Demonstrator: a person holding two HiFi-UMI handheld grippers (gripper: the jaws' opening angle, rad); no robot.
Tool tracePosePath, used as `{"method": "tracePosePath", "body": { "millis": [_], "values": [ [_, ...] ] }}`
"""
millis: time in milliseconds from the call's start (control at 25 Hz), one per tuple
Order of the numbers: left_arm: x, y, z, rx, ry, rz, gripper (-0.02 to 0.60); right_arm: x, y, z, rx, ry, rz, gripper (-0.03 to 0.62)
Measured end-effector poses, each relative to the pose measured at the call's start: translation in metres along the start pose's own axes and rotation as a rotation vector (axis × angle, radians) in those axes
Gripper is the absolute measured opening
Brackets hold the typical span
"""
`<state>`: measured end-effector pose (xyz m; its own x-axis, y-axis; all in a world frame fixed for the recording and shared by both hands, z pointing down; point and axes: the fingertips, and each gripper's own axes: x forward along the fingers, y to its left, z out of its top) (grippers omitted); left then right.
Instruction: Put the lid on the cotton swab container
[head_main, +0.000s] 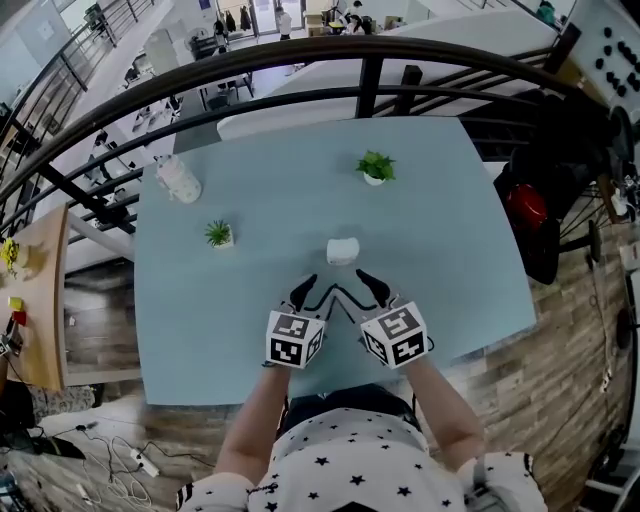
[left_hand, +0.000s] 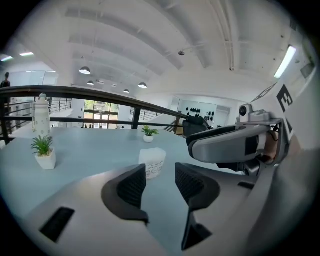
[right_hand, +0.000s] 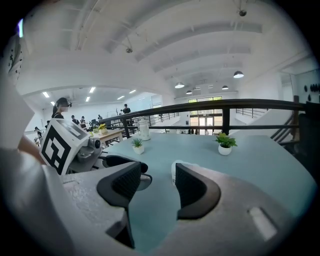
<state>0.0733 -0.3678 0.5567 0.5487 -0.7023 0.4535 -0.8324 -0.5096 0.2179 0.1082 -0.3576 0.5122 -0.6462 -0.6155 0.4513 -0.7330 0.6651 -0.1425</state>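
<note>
Container (head_main: 342, 250) of cotton swabs stands mid-table on the blue table (head_main: 450, 200), just beyond my tongs and apart from them. My left gripper (left_hand: 160, 182) and right gripper (right_hand: 157, 187) hover side by side near me, both released, with nothing between the jaws.

— How many plants do you count on the surface (head_main: 460, 260)?
— Two: one potted plant (head_main: 219, 235) and a second potted plant (head_main: 375, 167).
— What else?
— One white container (head_main: 342, 251) and one white bottle (head_main: 179, 180). Then my own pair, the left gripper (head_main: 318, 292) and the right gripper (head_main: 360, 290), with two fingers (left_hand: 131, 187) on each.
</note>
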Motion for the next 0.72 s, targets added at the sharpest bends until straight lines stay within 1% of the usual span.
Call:
{"method": "tracePosePath", "body": {
  "millis": [160,440,560,720],
  "values": [
    [-0.029,-0.006,-0.006,-0.008,-0.032,0.021,0.129,-0.016,0.018,-0.005,0.009,-0.016,-0.011,0.213],
    [-0.087,-0.022,-0.029,-0.018,-0.055,0.044,0.063,-0.049,0.057,-0.022,0.035,-0.037,-0.043,0.192],
    [-0.113,-0.029,-0.039,-0.026,-0.072,0.047,0.048,-0.064,0.075,-0.031,0.042,-0.045,-0.053,0.180],
    [-0.148,-0.043,-0.050,-0.042,-0.105,0.039,0.035,-0.083,0.099,-0.045,0.047,-0.058,-0.064,0.140]
  ]
}}
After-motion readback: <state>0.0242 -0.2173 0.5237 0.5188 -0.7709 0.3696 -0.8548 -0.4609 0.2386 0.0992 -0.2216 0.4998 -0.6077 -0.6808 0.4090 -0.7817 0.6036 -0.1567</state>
